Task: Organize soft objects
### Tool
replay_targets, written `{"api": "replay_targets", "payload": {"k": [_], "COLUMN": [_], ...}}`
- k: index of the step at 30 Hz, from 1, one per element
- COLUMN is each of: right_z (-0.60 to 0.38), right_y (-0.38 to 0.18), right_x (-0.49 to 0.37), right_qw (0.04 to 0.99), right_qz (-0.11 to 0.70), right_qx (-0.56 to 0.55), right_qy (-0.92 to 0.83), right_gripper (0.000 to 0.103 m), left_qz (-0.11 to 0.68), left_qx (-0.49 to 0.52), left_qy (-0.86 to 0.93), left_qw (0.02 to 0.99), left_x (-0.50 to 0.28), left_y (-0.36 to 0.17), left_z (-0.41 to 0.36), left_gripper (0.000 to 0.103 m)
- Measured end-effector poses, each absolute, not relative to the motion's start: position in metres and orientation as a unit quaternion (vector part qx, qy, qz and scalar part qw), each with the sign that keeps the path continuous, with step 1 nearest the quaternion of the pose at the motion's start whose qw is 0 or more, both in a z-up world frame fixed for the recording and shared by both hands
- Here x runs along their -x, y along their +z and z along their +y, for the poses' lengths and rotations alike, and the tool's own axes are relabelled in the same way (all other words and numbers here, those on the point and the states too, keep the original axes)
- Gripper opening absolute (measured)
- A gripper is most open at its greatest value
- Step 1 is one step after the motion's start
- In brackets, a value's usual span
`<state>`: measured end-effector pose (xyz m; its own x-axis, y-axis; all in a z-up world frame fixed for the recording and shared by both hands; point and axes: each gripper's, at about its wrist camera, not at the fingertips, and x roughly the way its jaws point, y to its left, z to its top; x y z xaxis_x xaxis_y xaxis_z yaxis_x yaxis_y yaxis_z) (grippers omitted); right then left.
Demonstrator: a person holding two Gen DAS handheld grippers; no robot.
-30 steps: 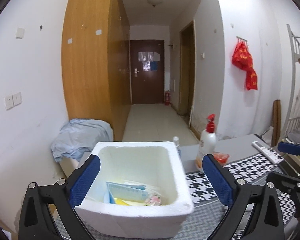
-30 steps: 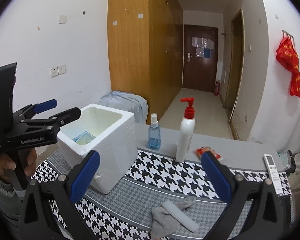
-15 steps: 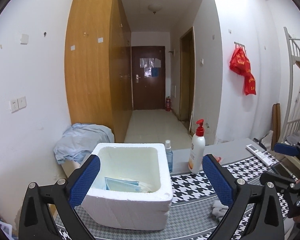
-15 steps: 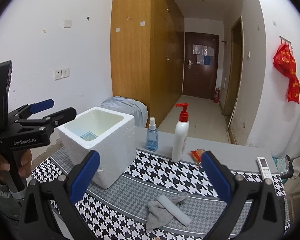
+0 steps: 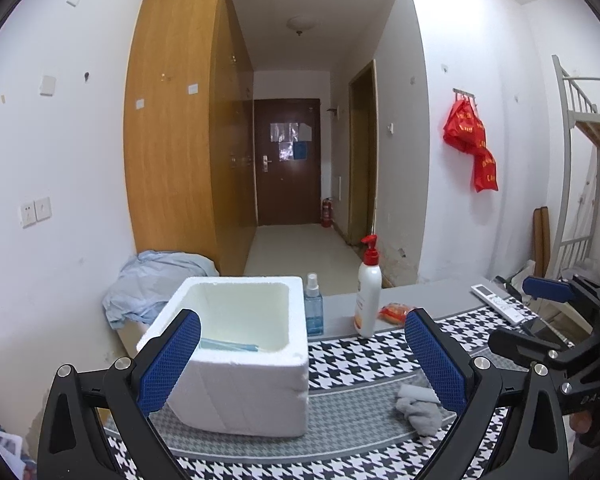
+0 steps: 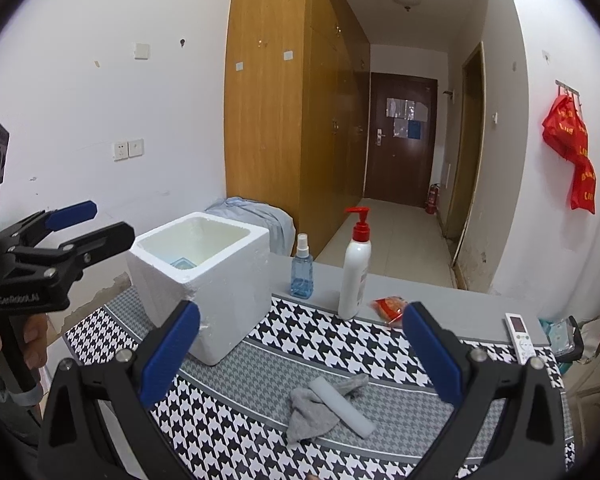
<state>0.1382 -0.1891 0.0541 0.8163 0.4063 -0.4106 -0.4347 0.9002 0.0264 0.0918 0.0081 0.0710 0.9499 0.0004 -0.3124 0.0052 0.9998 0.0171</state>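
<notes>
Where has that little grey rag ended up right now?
In the right wrist view the grey rag lies crumpled on the checked table mat, low in the middle, in front of the white pump bottle and right of the foam box.

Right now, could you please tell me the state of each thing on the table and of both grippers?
Foam box: upright, open-topped, a blue packet inside.
Grey cloth: crumpled on the mat, a pale foam strip lying across it.
Spray bottle: upright, capped.
Pump bottle: upright.
Red snack packet: lying flat.
Remote control: lying flat.
Left gripper: jaws open, empty.
Right gripper: jaws open, empty.
</notes>
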Motion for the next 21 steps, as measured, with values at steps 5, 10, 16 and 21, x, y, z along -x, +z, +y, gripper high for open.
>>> {"api": "replay_targets", "payload": {"k": [5, 10, 16, 21], "right_z": [-0.194, -0.202, -0.206, -0.208], "right_y": [0.05, 0.045, 0.034, 0.024], "right_x": [-0.129, -0.126, -0.123, -0.124], "right_qw": [0.953, 0.952, 0.952, 0.955], "right_qz": [0.204, 0.203, 0.205, 0.21], "right_qx": [0.031, 0.014, 0.012, 0.02], "right_qy": [0.222, 0.229, 0.225, 0.21], "right_gripper": [0.102, 0.102, 0.102, 0.102], "left_qz": [0.162, 0.151, 0.16, 0.159], "left_qx": [-0.012, -0.005, -0.006, -0.004], "left_qy": [-0.002, 0.002, -0.004, -0.008], "left_qw": [0.987, 0.988, 0.987, 0.987], "left_x": [-0.086, -0.081, -0.083, -0.084], "left_y": [0.062, 0.052, 0.036, 0.026], "left_z": [0.0, 0.0, -0.009, -0.014], "left_gripper": [0.102, 0.102, 0.102, 0.102]}}
